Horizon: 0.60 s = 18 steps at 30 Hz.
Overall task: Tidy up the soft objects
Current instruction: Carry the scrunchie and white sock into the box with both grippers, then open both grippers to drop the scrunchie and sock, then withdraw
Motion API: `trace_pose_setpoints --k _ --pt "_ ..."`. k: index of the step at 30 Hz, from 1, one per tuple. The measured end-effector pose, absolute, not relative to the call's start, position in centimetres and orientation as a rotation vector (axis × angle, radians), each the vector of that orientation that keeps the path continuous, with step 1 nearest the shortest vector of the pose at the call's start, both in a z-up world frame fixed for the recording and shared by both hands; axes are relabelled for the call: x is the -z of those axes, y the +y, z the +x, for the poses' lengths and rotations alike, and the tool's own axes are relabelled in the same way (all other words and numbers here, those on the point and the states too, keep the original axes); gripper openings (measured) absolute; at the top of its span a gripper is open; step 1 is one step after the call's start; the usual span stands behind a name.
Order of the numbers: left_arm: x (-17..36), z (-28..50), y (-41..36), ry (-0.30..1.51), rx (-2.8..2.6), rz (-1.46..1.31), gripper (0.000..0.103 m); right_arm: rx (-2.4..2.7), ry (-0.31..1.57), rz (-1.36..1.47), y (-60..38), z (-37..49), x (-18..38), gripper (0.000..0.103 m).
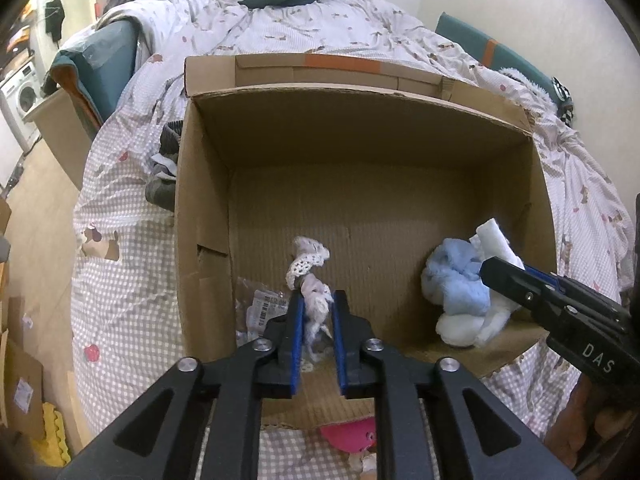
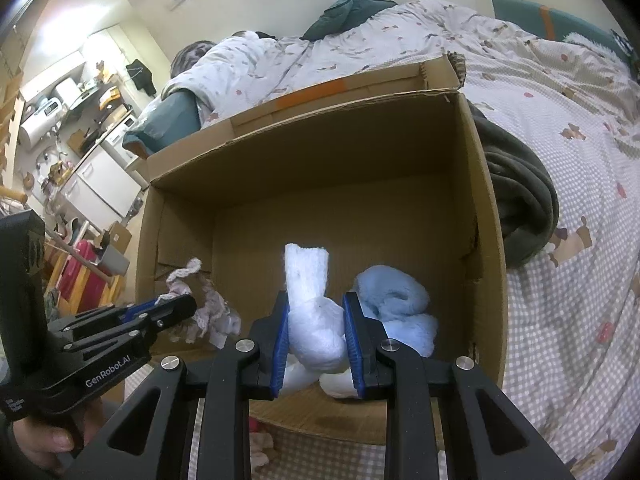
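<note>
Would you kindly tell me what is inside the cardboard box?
Inside the cardboard box: lace cloth, white sock, blue fluffy item, plastic packet. Anything beneath them is hidden.

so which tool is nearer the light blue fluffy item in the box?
Right. The right tool grips a white sock right beside the light blue fluffy item; the left tool holds a lacy cloth across the cardboard box.

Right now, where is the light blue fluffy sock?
The light blue sock lies inside the cardboard box, near its right wall, just right of the white sock held by the right gripper.
</note>
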<state>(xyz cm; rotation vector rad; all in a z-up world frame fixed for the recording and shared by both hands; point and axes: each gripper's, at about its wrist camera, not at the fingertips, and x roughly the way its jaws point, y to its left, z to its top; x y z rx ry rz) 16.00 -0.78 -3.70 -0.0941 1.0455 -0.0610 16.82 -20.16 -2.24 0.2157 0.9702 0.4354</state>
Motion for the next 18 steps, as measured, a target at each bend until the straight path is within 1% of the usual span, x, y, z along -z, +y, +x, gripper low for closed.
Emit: trace_pose_setpoints --k 3,4,5,6,7,10,11,13,14,15,18 --pt "3.7 16.0 -1.0 1.046 0.064 -0.09 0.03 -0.438 0.968 0.211 -20.2 16.8 2.3 0.027" --pt "3.6 15.9 -1.1 1.045 0.063 -0.084 0.042 -0.437 0.968 0.212 -20.2 16.8 2.3 0.027" --pt "3.5 15.9 -1.2 1.042 0.059 -0.078 0.057 -0.436 0.967 0.212 -20.2 16.8 2.3 0.027" --pt "3.5 15.8 -1.2 1.035 0.053 -0.072 0.062 -0.435 0.966 0.214 -20.2 16.8 2.3 0.027" --pt "3.3 15.7 -1.3 1.024 0.047 -0.067 0.065 -0.437 0.965 0.217 -20.1 16.8 2.3 0.027" --pt "3.1 15.7 -1.5 1.015 0.051 -0.053 0.065 -0.435 0.958 0.224 -20.2 16.8 2.2 0.028" --pt "3.1 15.7 -1.5 1.017 0.052 -0.048 0.065 -0.435 0.96 0.231 -20.2 16.8 2.2 0.031" --pt "3.2 15.6 -1.6 1.019 0.049 -0.04 0.065 -0.437 0.971 0.271 -20.6 17.0 2.3 0.062" --pt "3.2 15.6 -1.7 1.019 0.048 -0.038 0.065 -0.429 0.963 0.291 -20.8 17.0 2.2 0.082" --pt "3.2 15.6 -1.7 1.019 0.048 -0.037 0.065 -0.418 0.94 0.306 -21.2 16.8 2.1 0.084" --pt "3.2 15.7 -1.6 1.018 0.04 -0.036 0.065 -0.403 0.918 0.297 -21.4 16.7 1.8 0.084"
